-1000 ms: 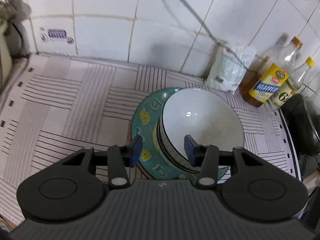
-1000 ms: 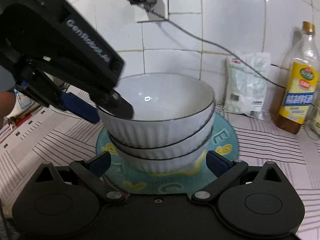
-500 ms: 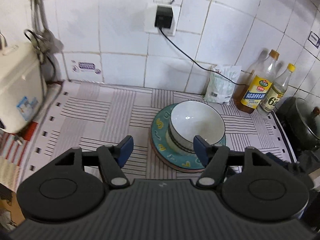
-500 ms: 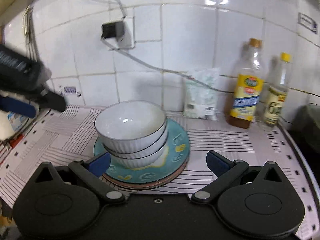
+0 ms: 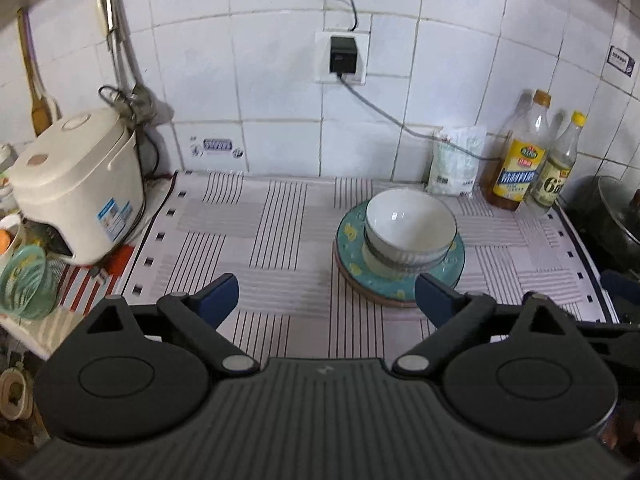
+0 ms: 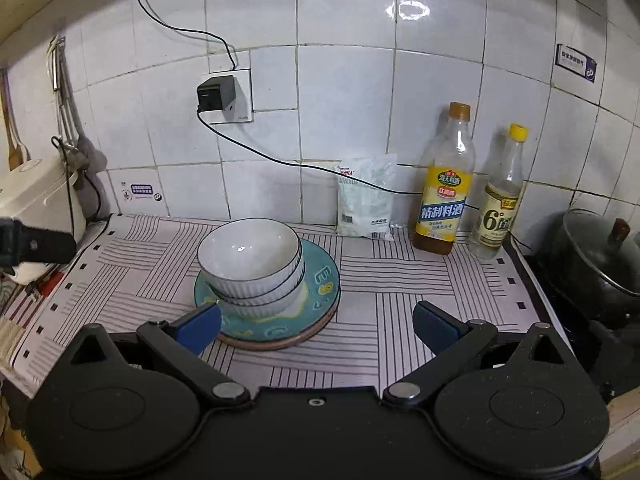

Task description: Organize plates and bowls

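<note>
A stack of white ribbed bowls (image 6: 250, 268) sits on a teal plate (image 6: 320, 280) that lies on a brownish plate on the striped mat. It also shows in the left wrist view, bowls (image 5: 410, 226) on the teal plate (image 5: 348, 240). My left gripper (image 5: 326, 300) is open and empty, held back above the counter's front, apart from the stack. My right gripper (image 6: 316, 322) is open and empty, back from the plates' front edge. The left gripper's tip (image 6: 36, 244) shows at the left edge of the right wrist view.
A white rice cooker (image 5: 76, 188) stands at the left. A white bag (image 6: 366, 196) and two bottles (image 6: 444, 180) stand along the tiled wall. A dark pot (image 6: 596, 256) sits at the right. A cable runs from the wall socket (image 6: 224, 96). A green basket (image 5: 26, 276) is at far left.
Both grippers have drawn back and up from the bowl stack. The left jaws, first around the top bowl's rim, have opened wider. The stack has stayed put on the plates.
</note>
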`<state>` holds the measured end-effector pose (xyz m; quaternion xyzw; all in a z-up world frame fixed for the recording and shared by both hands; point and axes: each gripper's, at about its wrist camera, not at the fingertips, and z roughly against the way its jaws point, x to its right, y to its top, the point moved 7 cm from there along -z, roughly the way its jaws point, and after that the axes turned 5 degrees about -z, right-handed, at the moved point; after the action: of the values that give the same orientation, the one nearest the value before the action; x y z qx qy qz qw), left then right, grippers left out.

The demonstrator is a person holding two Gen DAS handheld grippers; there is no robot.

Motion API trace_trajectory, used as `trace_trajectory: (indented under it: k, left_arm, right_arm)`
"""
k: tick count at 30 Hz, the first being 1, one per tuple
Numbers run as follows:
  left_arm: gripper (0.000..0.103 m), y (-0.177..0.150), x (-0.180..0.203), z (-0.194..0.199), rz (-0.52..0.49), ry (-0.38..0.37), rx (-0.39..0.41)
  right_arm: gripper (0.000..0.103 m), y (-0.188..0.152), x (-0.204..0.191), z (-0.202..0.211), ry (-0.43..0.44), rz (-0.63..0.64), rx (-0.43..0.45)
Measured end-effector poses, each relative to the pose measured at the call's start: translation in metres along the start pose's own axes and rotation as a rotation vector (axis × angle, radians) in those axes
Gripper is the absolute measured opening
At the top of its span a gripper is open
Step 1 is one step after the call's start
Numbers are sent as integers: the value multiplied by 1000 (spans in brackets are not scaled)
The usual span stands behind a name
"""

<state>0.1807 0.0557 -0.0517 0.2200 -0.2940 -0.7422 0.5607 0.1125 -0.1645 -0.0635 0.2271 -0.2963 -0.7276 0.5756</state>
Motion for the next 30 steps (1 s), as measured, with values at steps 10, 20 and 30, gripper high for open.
trace_trajectory:
  k: [10, 20, 30]
  left_arm:
    - [96, -18, -1, 13, -13, 40, -49]
    - [99, -19, 10, 39, -33, 43, -4]
    - [99, -30, 16, 32, -67, 92, 2]
  right_arm:
    - [103, -6, 3, 28, -93, 13, -39]
    - [103, -10, 7, 45, -110, -19, -64]
    - [103, -17, 6, 51, -149, 2, -101]
